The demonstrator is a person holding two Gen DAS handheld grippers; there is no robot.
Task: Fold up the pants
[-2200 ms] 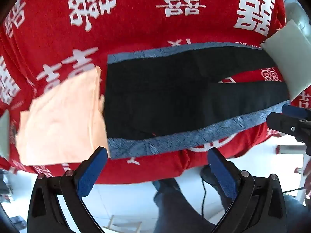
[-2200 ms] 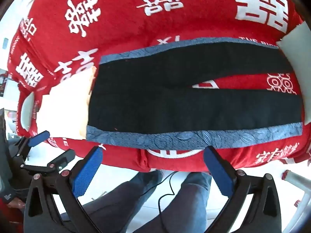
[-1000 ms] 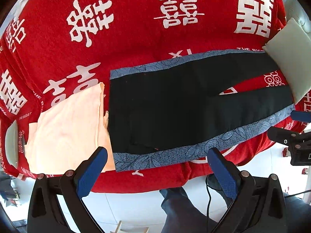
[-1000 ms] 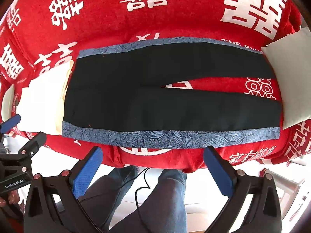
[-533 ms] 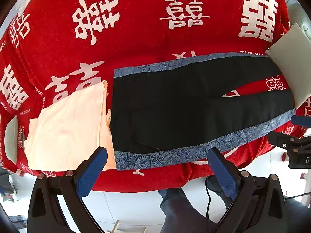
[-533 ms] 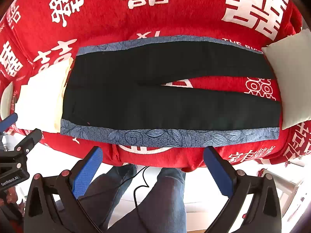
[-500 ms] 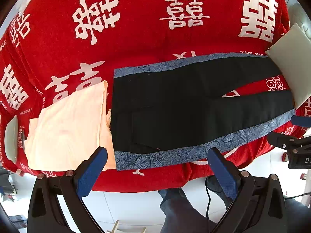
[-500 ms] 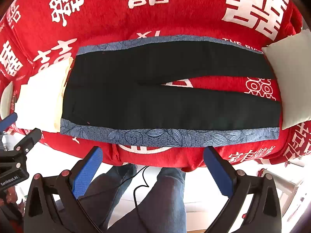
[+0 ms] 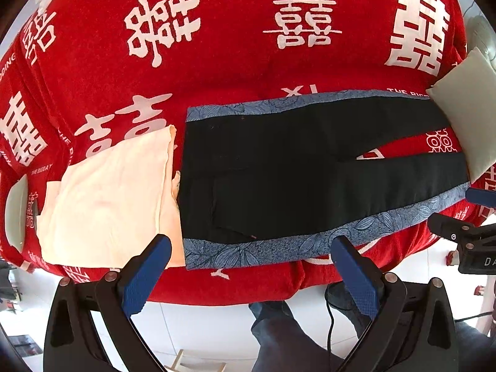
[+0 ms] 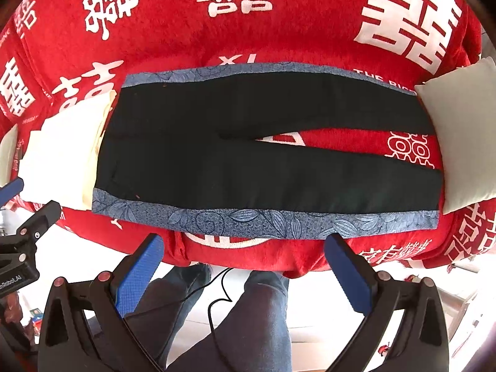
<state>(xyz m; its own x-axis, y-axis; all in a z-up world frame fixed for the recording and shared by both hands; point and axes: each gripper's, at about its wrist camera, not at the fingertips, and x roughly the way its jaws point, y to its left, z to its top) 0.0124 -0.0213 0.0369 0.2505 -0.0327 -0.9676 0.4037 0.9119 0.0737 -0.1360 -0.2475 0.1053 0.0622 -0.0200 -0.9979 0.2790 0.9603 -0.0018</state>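
1. The left gripper [image 9: 249, 257] was nearest to its camera, with the jaws spread wide and nothing between the blue pads [image 9: 145, 276]. It hung in the air in front of the near edge of the bed, above the white floor [image 9: 201, 328].
2. The right gripper [image 10: 243, 249] was also held with the jaws wide apart and empty, in front of the same edge. In its view the left gripper appeared at the left border, and in the left wrist view the right gripper [image 9: 465, 235] appeared at the right border.
3. Below both grippers the legs of the person in blue jeans [image 10: 257, 310] were visible, with a thin black cable [image 10: 217, 300] running across them.
4. The pants [image 10: 263, 152] lay flat on the red cover [image 10: 248, 31] near the front edge of the bed. They were black with a blue patterned stripe [image 10: 263, 220] along each outer side. The waist was at the left, and the two legs pointed to the right with a narrow gap between them.
5. A folded cream cloth [image 9: 108, 198] lay just beside the waist, and its edge was touching or slightly under the pants.
6. A pale cushion [image 10: 465, 130] was at the leg ends on the right and seemed to cover the hems.
7. Farther back, the red cover with big white characters filled the rest of the view.
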